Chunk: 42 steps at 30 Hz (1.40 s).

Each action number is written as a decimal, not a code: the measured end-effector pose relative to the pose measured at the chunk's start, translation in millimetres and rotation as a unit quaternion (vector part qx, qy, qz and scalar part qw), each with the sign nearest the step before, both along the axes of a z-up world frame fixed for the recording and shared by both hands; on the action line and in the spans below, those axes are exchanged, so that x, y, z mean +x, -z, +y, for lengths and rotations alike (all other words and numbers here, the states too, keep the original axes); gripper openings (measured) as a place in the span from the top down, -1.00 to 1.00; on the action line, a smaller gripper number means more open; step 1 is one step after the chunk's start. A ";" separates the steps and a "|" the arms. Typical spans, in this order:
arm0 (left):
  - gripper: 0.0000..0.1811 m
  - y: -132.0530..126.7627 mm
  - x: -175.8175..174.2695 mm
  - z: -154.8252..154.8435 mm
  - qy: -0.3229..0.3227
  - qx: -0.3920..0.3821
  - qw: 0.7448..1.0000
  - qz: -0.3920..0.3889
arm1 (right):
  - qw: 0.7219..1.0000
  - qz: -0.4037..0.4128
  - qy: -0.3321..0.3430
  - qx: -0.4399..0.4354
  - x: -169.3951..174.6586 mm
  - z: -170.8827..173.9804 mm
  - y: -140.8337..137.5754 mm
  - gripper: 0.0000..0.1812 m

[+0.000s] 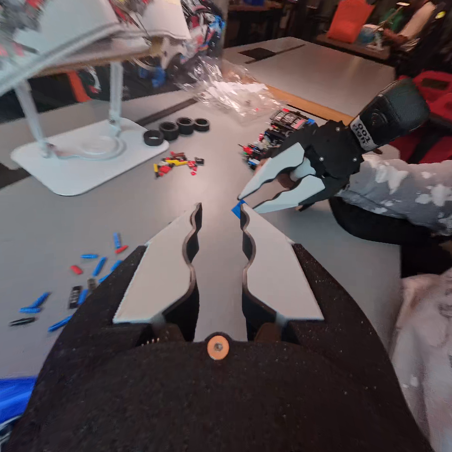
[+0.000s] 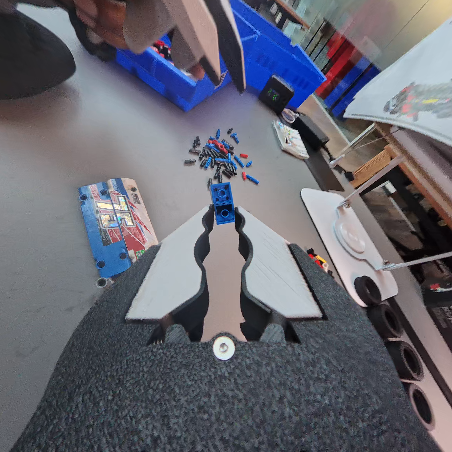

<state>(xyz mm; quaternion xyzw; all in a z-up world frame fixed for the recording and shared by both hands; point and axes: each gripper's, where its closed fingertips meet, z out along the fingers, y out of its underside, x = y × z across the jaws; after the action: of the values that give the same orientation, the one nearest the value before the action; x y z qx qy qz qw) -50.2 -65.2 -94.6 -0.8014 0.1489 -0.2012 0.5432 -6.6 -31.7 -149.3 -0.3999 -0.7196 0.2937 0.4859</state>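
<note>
The right gripper (image 2: 223,211) pinches a small blue brick (image 2: 223,204) at its fingertips, above the grey tabletop (image 2: 122,137). Beyond the tips lies a heap of small pins (image 2: 219,156). The left gripper (image 1: 221,209) has its fingers spread and empty, tips just beside the brick.

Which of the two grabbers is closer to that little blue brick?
Right. The right gripper pinches the blue brick at its fingertips. The left gripper is open, its tip just beside the brick.

Left gripper (image 1: 221,210) fingers apart over grey table (image 1: 97,220); right gripper (image 1: 245,203) perhaps pinching blue piece (image 1: 238,208).
</note>
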 end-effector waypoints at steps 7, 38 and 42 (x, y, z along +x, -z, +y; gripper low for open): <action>0.73 28.4 49.8 6.1 0.085 -0.072 0.985 -0.131 | 0.991 0.077 -0.012 0.105 5.8 -17.3 -29.8 0.82; 0.62 -2.4 67.8 -11.8 0.160 0.066 0.980 -0.101 | 0.866 0.176 -0.125 -0.451 20.1 -32.7 -90.8 0.82; 0.65 -3.1 79.9 -6.5 0.161 0.047 0.976 -0.139 | 0.818 0.170 -0.147 -0.529 18.2 -37.7 -89.7 0.82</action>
<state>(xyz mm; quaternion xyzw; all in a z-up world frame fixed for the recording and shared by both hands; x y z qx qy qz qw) 29.7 -71.6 -91.5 -0.7044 0.2080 -0.3882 0.5566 11.7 -69.4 -59.7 -0.4287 -0.4097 0.7604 0.2649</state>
